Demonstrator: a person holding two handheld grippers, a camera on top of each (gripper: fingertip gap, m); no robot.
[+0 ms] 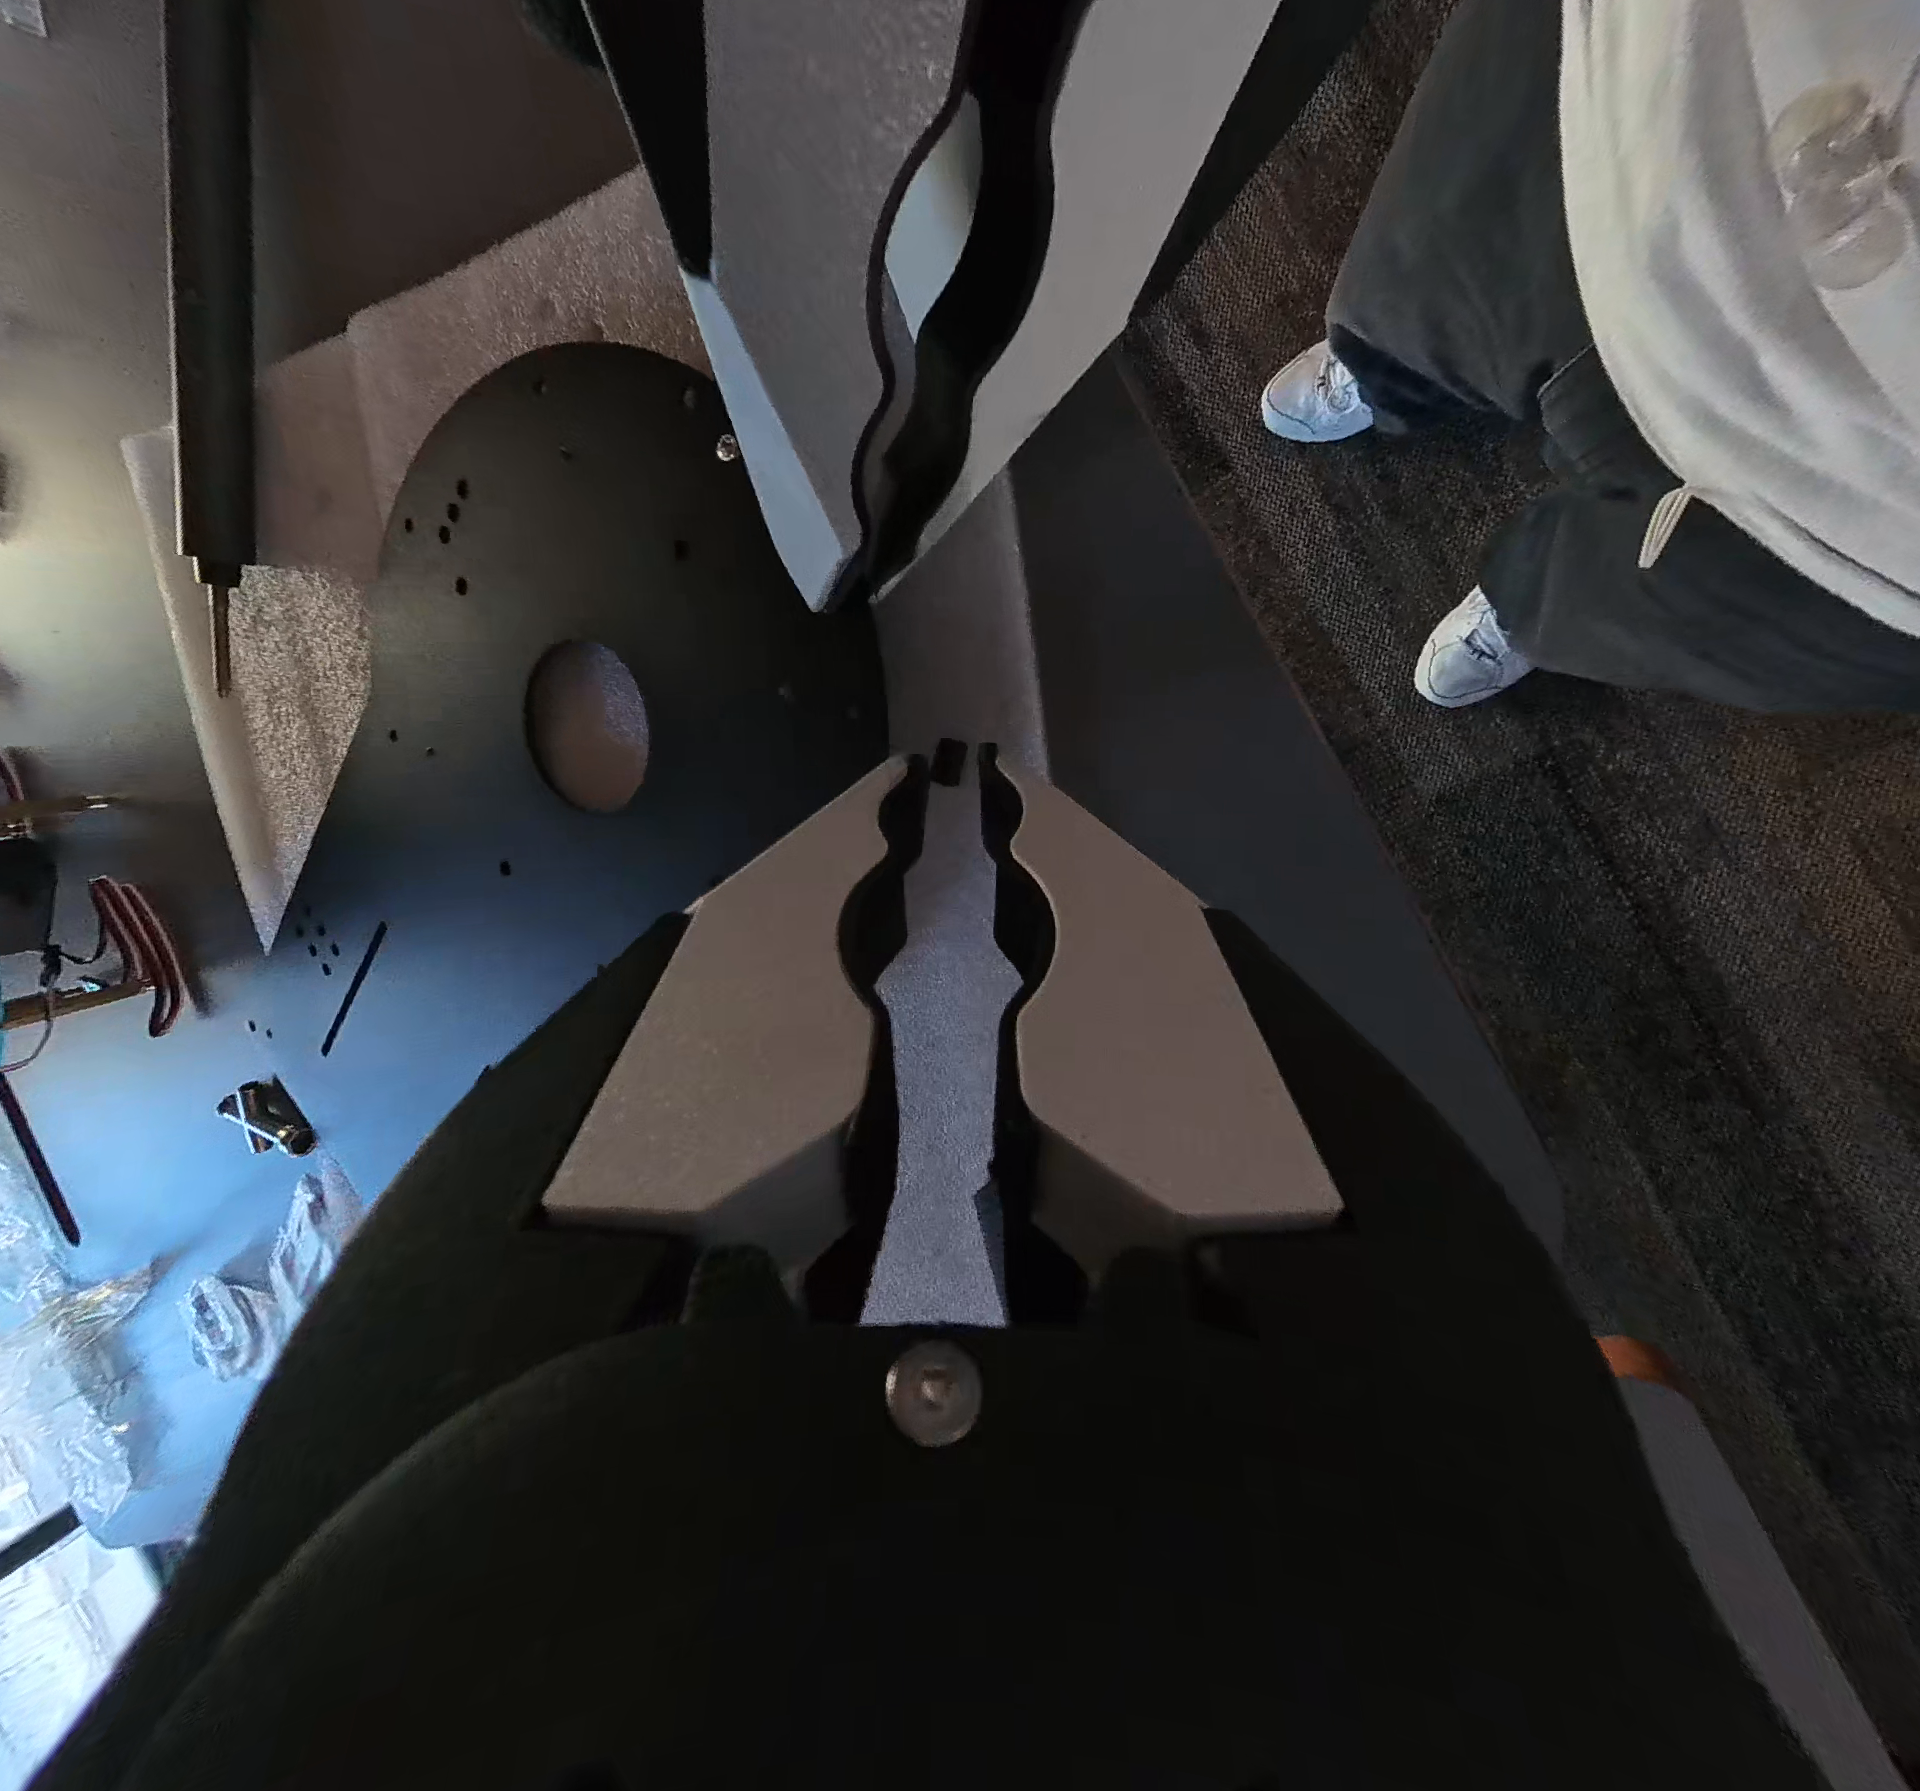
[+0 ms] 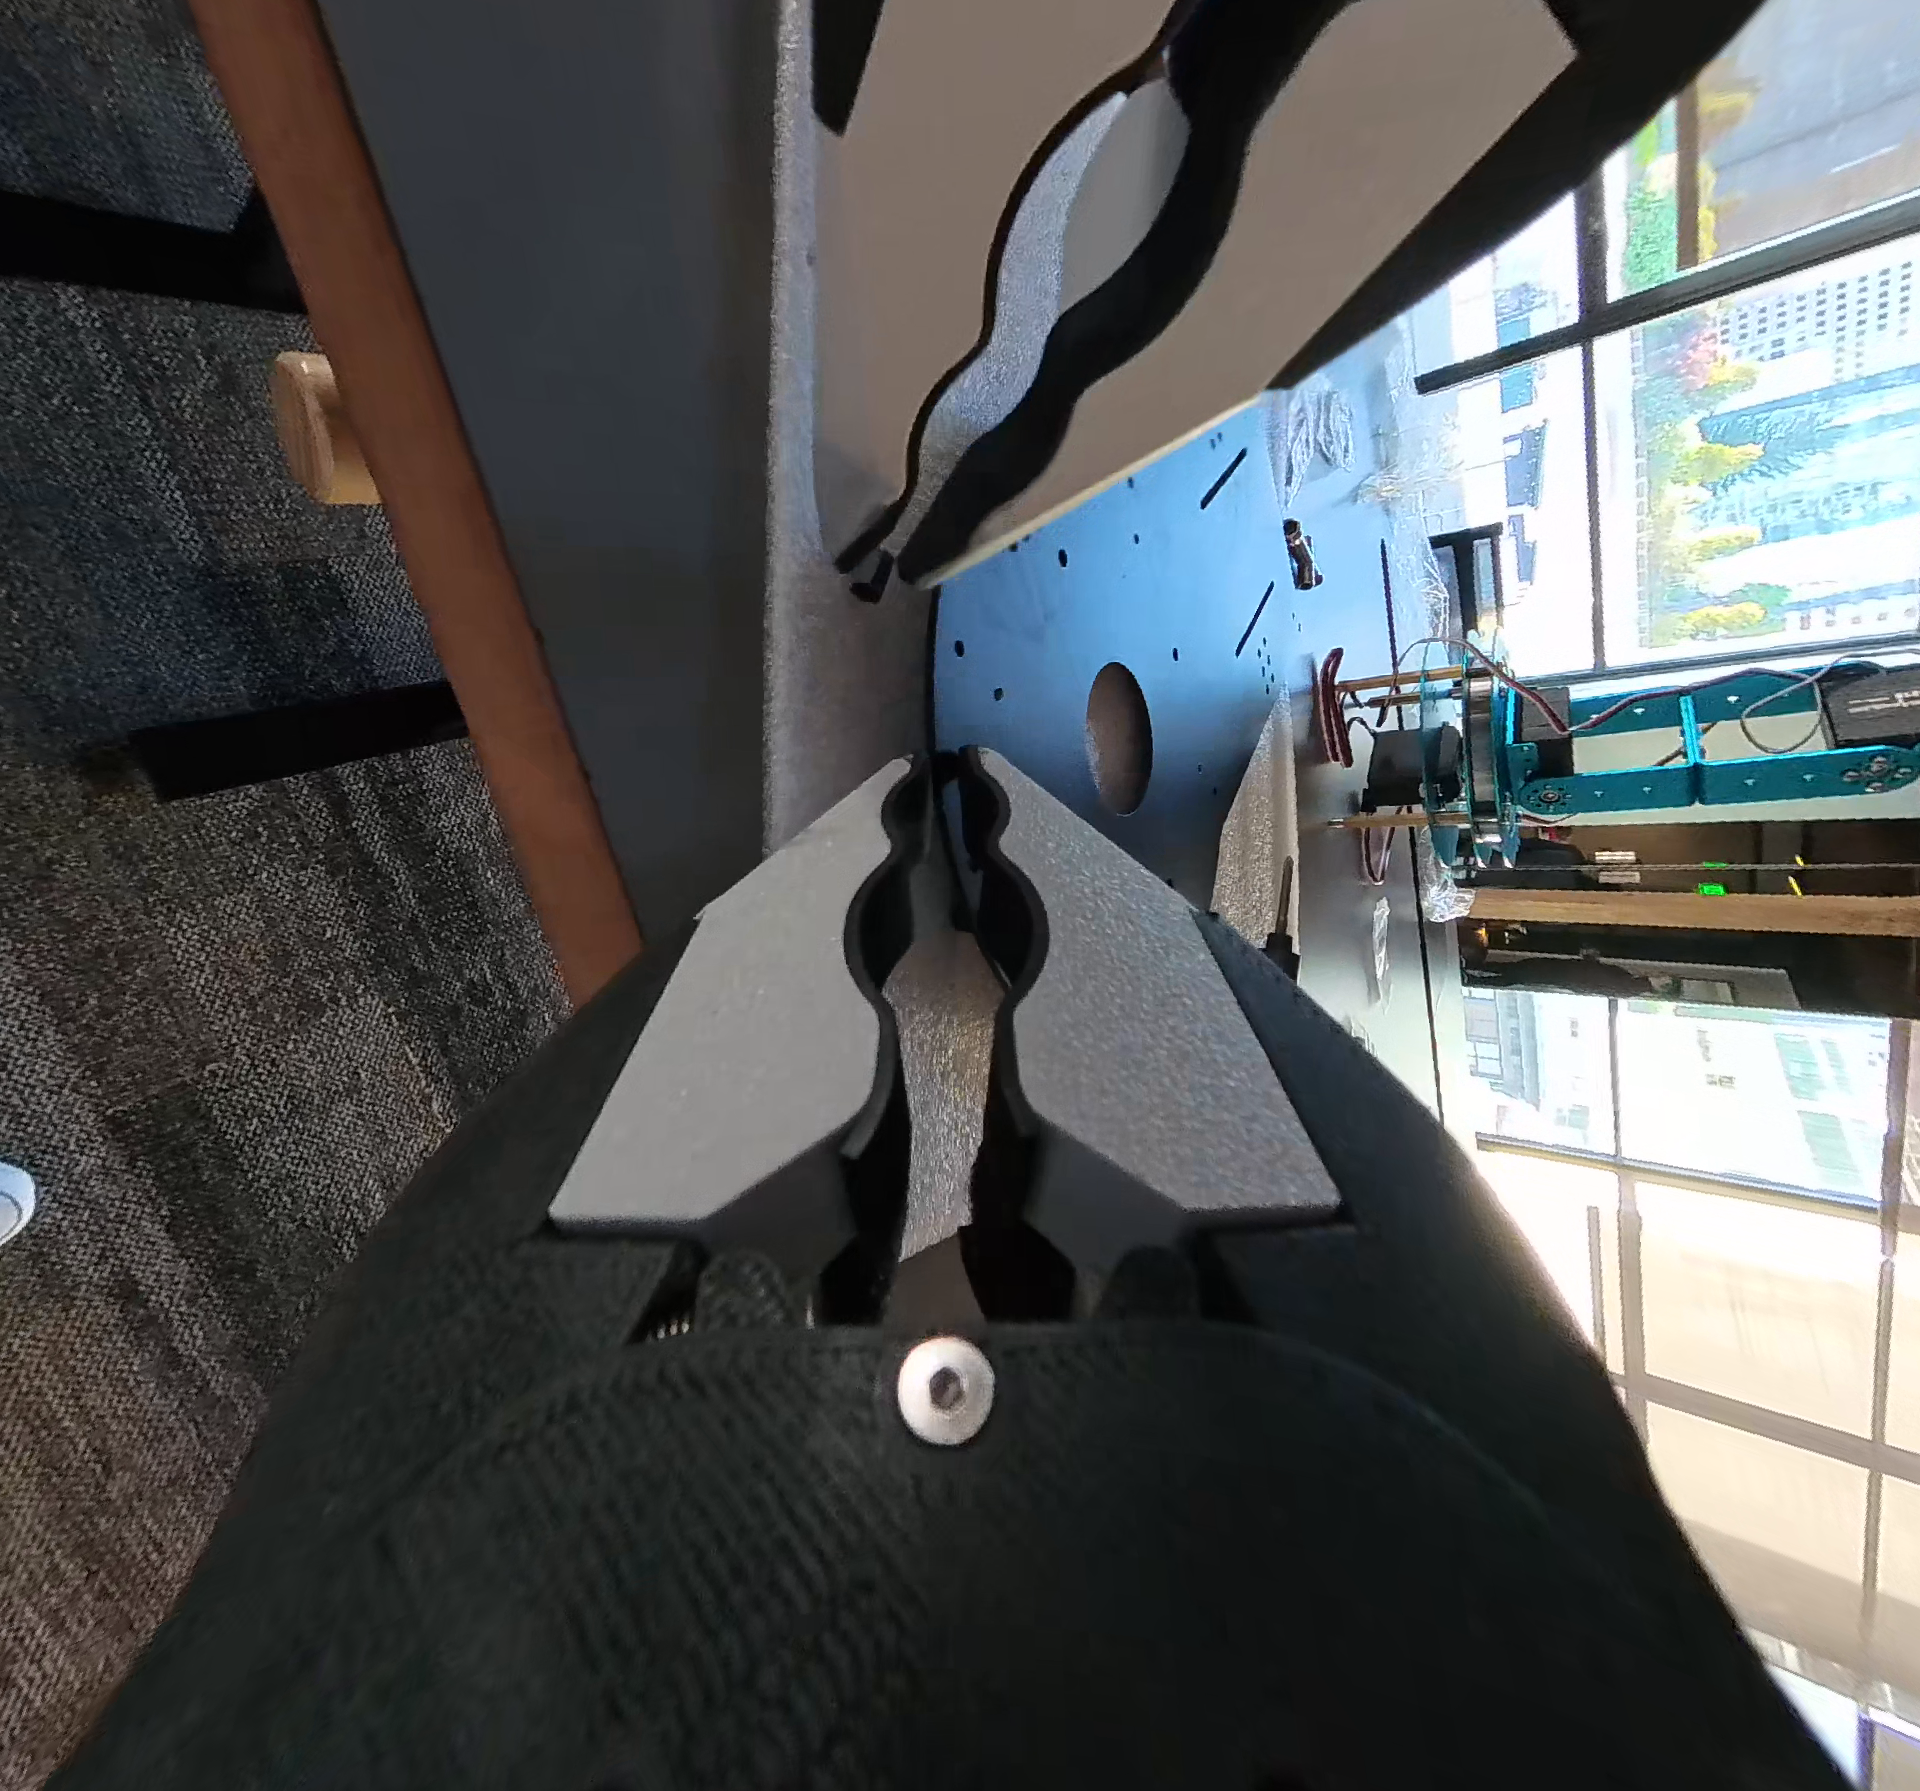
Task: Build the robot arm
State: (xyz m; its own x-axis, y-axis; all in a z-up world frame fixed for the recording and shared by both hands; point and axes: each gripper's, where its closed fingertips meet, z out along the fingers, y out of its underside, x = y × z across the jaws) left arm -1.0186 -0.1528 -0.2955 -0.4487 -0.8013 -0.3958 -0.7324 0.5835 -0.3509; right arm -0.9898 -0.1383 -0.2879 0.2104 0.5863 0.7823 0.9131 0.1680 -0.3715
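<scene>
The left tongs (image 1: pixel 948 762) pinch a small black part (image 1: pixel 949 765) at the bench's (image 1: pixel 1132 702) near edge. The right tongs (image 2: pixel 943 762) clamp the black round plate's (image 2: pixel 1039 640) rim, so steadiness matters.

Right tongs (image 2: pixel 943 762) nipping black plate (image 2: pixel 1029 661) edge

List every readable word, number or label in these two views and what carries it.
None can be read.
White marks on the black servo box beside the teal metal arm: too small and blurred.
No writing shows on the black round perforated plate.
</scene>
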